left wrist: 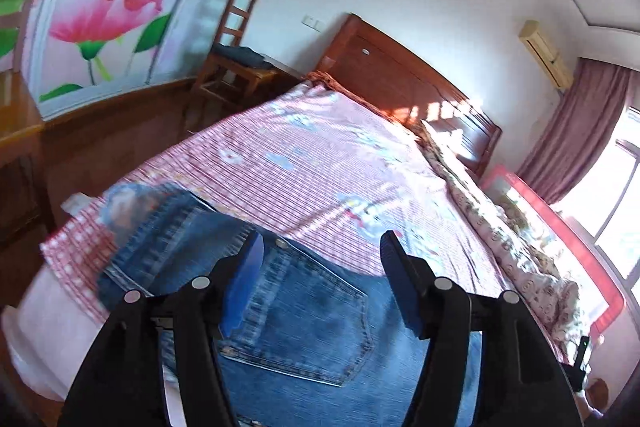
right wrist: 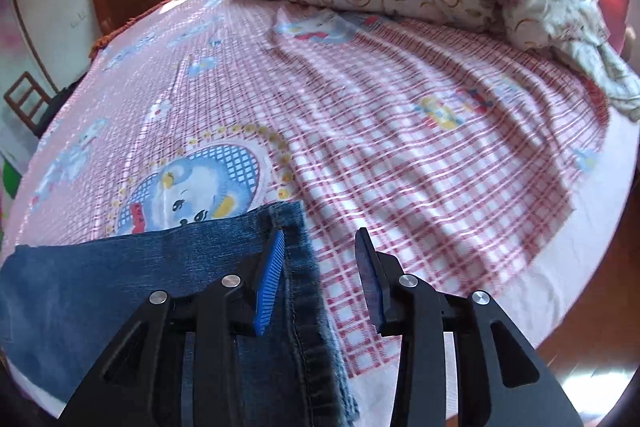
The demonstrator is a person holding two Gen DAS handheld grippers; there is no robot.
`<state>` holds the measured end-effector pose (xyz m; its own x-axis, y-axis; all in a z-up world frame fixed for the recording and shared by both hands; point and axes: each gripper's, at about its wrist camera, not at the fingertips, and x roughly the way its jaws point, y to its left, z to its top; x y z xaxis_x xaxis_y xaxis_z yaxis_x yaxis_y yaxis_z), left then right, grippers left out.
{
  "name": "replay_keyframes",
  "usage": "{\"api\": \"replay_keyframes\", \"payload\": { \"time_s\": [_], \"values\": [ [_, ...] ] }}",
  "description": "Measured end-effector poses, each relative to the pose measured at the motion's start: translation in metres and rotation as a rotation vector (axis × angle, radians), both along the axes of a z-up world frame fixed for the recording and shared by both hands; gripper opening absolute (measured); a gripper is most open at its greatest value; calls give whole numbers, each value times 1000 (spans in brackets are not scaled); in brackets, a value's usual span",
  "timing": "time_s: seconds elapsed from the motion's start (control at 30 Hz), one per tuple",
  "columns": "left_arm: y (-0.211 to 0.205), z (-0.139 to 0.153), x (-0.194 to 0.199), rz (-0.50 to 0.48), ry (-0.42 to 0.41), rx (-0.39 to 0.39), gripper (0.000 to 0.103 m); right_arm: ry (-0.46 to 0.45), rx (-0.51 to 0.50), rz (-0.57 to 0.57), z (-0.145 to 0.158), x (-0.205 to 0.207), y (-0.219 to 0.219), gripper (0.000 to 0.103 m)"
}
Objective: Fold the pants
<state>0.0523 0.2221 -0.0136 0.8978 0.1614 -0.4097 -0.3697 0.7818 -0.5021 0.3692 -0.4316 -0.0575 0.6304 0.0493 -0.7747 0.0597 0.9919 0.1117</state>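
Lying on bed (right wrist: 400, 147) at frame bottom, jeans (left wrist: 304, 315) w/ no readable label; left claw (left wrist: 322, 255) spread over back pocket (left wrist: 320, 323), right claw (right wrist: 320, 247) spread over hem (right wrist: 296, 267). Chair (left wrist: 232, 55) clearest in left view.

left hand-held gripper (left wrist: 322, 281): black angular linkage arms, four round silver pivot screws, blue ribbed finger pads | right hand-held gripper (right wrist: 320, 279): same black arms, silver screws, blue ribbed pads

left wrist: low, toward headboard (left wrist: 400, 79) | right wrist: close above | shared: jeans (left wrist: 304, 323), bed (right wrist: 400, 147)
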Motion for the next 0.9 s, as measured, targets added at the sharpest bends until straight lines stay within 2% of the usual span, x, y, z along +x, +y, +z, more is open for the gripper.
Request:
{"api": "replay_keyframes", "payload": {
  "time_s": [0.07, 0.13, 0.17, 0.27, 0.33, 0.4, 0.47, 0.53, 0.6, 0.67, 0.7, 0.73, 0.77, 0.8, 0.9],
  "values": [
    [-17, -9, 14, -51, 13, 8, 61, -68, 77, 55, 22, -10, 14, 36],
    [-25, -20, 24, -104, 14, -10, 62, -71, 145, 248, 40, -3, 57, 36],
    [-27, -26, 29, -108, 48, 7, 63, -65, 156, 362, 49, -1, 88, 36],
    [-26, -45, 32, -88, 121, -1, 63, -15, 276, 686, 68, 5, 190, 36],
    [-15, -59, 28, -44, 157, -36, 63, 58, 336, 844, 70, 11, 261, 36],
    [-3, -72, 22, -28, 169, -80, 63, 122, 341, 972, 63, 13, 329, 36],
    [2, -81, 20, -52, 161, -95, 61, 171, 254, 1064, 53, 10, 389, 36],
    [-1, -82, 18, -72, 157, -63, 60, 246, 183, 1127, 38, 13, 438, 36],
    [-2, -83, 16, -83, 152, -49, 60, 259, 38, 1190, 24, 11, 476, 36],
    [-1, -85, 13, -87, 131, -66, 59, 367, -74, 1230, 1, 14, 499, 36],
    [0, -85, 13, -89, 128, -70, 59, 393, -121, 1240, -8, 15, 505, 36],
    [-1, -85, 13, -94, 125, -67, 59, 402, -143, 1252, -11, 17, 506, 31],
    [-1, -85, 12, -98, 124, -62, 59, 382, -170, 1254, -10, 17, 508, 21],
    [-1, -86, 11, -103, 121, -56, 58, 348, -215, 1257, -5, 14, 507, 0],
    [2, -88, 8, -101, 103, -76, 53, 224, -199, 1249, 22, 6, 490, 0]
  ]
}}
